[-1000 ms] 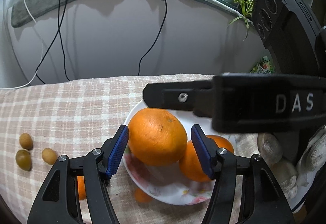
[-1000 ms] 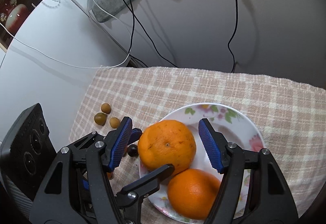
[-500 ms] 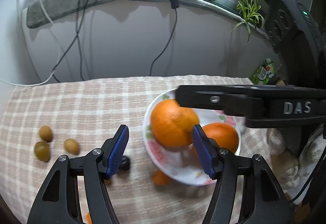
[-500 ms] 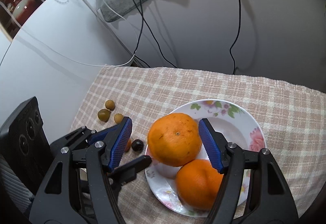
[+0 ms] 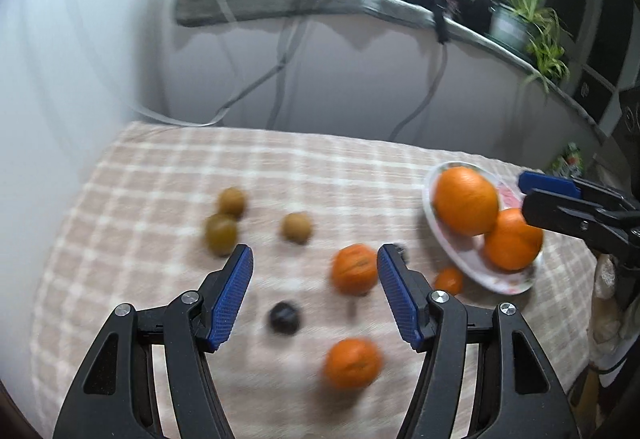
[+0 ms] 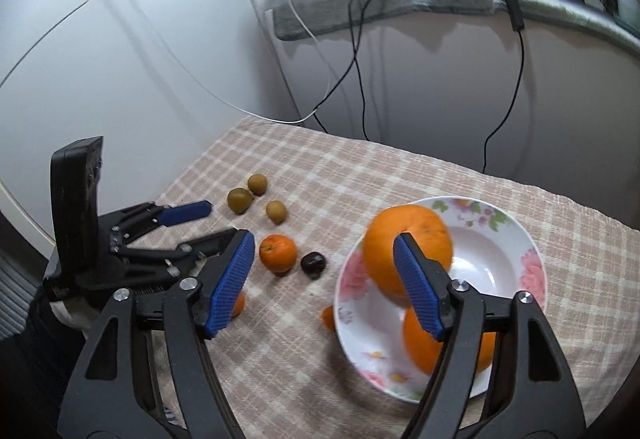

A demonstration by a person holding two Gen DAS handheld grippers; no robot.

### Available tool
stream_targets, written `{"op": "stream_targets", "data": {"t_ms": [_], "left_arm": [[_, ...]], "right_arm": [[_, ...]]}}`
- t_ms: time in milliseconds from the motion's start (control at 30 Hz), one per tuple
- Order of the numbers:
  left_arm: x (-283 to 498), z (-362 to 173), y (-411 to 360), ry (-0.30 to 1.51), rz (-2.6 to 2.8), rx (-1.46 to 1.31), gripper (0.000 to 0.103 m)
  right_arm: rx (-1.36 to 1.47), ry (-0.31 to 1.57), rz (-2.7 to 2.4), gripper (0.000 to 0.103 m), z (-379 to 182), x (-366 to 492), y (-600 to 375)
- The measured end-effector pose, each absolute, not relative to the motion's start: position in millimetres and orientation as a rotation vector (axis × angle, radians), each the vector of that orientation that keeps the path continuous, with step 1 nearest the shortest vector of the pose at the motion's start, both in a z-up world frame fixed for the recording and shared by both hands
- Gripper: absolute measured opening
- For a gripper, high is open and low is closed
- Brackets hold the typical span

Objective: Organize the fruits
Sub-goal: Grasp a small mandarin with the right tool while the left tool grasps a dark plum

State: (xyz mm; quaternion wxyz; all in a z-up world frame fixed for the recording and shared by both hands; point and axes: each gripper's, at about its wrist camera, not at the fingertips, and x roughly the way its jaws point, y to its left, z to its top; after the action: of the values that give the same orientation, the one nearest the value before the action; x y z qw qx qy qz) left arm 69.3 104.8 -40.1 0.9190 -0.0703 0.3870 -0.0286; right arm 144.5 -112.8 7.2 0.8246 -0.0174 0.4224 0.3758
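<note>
So the glossy white floral plate (image 6: 532,239) holds two dimpled round oranges (image 6: 408,239) (stacked), and both the left hand-held gripper (image 5: 314,295) and the right hand-held gripper (image 6: 324,283) gape apart, empty, over the checked cloth worktop (image 6: 320,175).

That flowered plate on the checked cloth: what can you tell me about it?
The plate is round, glossy white, apparently ceramic, with pink flowers and green leaves printed around its broad rim. It sits flat on the checked cloth and holds two oranges, one resting against the other. A small orange fruit lies at its outer edge; actual contact is unclear.
</note>
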Motion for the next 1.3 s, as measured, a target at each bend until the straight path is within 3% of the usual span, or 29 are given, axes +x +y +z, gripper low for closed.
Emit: {"op": "stream_targets", "data": {"t_ms": [400, 533, 667, 833, 1067, 1300], "left_arm": [[27.7, -64.0, 122.6, 0.824, -0.054, -0.204, 0.063], [32.9, -67.1, 126.2, 0.83, -0.068, -0.227, 0.049], [41.7, -71.1, 126.4, 0.832, -0.073, -0.231, 0.043], [51.8, -80.6, 129.9, 0.863, -0.094, -0.27, 0.039], [62.6, -89.3, 128.1, 0.909, -0.109, -0.238, 0.038], [73.2, -95.1, 128.8, 0.936, -0.111, -0.221, 0.031]], "right_arm": [[-0.2, 0.828, 0.851, 0.077, -17.6, 82.4, -72.0], [-0.276, 0.806, 0.894, 0.076, -26.5, 61.6, -52.8], [-0.314, 0.822, 0.933, 0.062, -35.5, 51.9, -38.1], [-0.319, 0.859, 0.947, 0.053, -50.1, 54.8, -26.7], [-0.316, 0.919, 0.96, 0.05, -67.4, 62.7, -14.6], [-0.322, 0.957, 0.966, 0.041, -77.3, 68.5, -4.4]]}}
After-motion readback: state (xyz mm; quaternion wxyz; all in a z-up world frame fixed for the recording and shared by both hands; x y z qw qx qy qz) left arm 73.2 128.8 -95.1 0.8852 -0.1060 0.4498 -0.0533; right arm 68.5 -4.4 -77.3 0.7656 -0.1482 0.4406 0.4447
